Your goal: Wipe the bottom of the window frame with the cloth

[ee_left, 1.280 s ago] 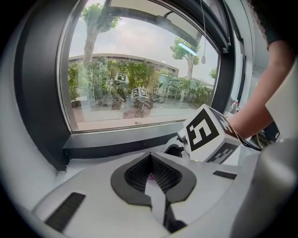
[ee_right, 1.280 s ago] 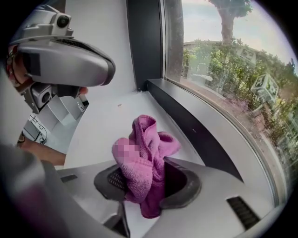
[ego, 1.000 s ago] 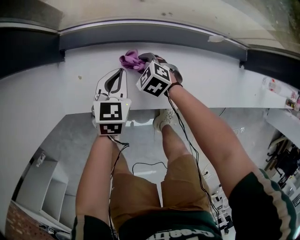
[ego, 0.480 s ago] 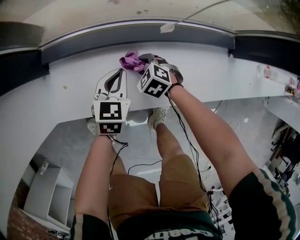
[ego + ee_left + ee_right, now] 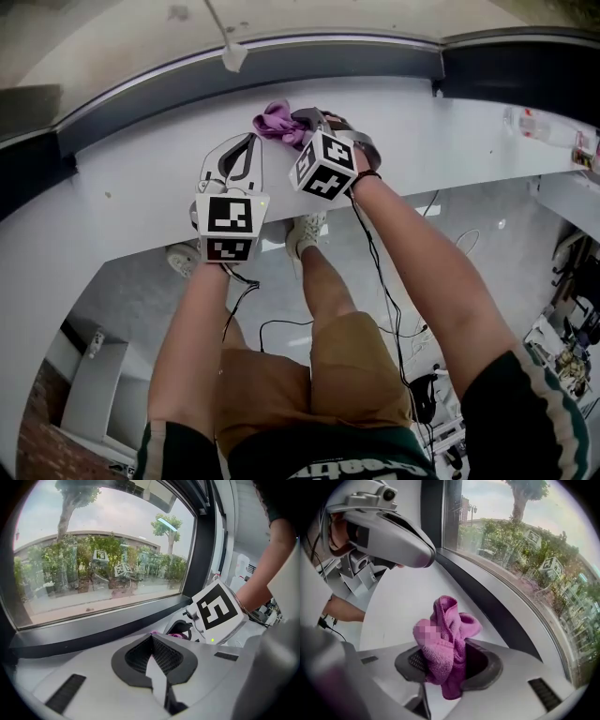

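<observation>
**Soft cloth held close to the frame**

The cloth [image 5: 443, 639] looks soft, light and bunched. It will probably fold and drag rather than slide, so the middle of the bunch is the best hold. The right gripper [image 5: 447, 667] is clamped on it there, over the white sill [image 5: 141, 178]. In the head view the dark frame [image 5: 281, 61] is at 12 o'clock. The left gripper [image 5: 151, 637], at 8 o'clock of the cloth, has its jaws together on nothing. I cannot tell whether the cloth touches the sill. In the head view the cube [image 5: 328, 164] covers part of the right jaws.

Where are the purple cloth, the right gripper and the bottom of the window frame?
purple cloth [image 5: 446, 637]: right gripper view, bunched middle.
right gripper [image 5: 446, 667]: right gripper view, between its jaws.
window frame [image 5: 309, 61]: head view, dark bottom rail.
</observation>
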### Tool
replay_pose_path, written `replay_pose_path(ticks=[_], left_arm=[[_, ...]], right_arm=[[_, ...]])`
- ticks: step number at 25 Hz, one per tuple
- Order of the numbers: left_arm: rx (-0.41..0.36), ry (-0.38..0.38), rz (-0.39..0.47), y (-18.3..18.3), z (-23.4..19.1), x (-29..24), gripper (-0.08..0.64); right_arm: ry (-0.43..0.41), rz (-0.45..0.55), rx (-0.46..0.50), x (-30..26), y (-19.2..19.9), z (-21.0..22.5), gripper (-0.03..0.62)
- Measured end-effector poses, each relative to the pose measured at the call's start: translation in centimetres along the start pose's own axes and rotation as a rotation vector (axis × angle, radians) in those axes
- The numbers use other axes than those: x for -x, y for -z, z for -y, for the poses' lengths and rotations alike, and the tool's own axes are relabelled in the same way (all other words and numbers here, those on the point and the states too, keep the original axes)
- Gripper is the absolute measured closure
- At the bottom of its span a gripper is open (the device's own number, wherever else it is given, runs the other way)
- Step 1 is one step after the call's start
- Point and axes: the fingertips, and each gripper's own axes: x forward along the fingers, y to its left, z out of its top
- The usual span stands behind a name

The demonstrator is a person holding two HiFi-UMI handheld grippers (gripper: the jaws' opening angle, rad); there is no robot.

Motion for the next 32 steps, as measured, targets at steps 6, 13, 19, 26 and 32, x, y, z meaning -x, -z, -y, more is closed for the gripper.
replay_pose_path(ticks=[6,13,19,26,32], left_arm=[[-0.035,0.052,-0.002,-1.4,4.4,-2.7,0.557],[-0.086,0.122,-0.012,-2.4,9.2,-5.5,0.557],[-0.12,0.161,-0.015,-3.6,12.7,-8.0,0.557],[-0.139,0.193,-0.012,-5.2,16.5,-10.6,0.557],[-0.147,0.215,-0.011,-5.6,19.1,-11.8,0.557]], right_arm=[[0.03,-0.037,-0.01,2.3,5.1,2.1,0.431],[0.079,-0.071,-0.044,4.9,11.0,4.6,0.431],[0.109,-0.084,-0.06,6.9,15.2,6.6,0.431],[0.13,-0.117,-0.064,9.0,19.9,8.5,0.431],[0.183,-0.143,-0.058,10.2,22.7,10.0,0.431]])
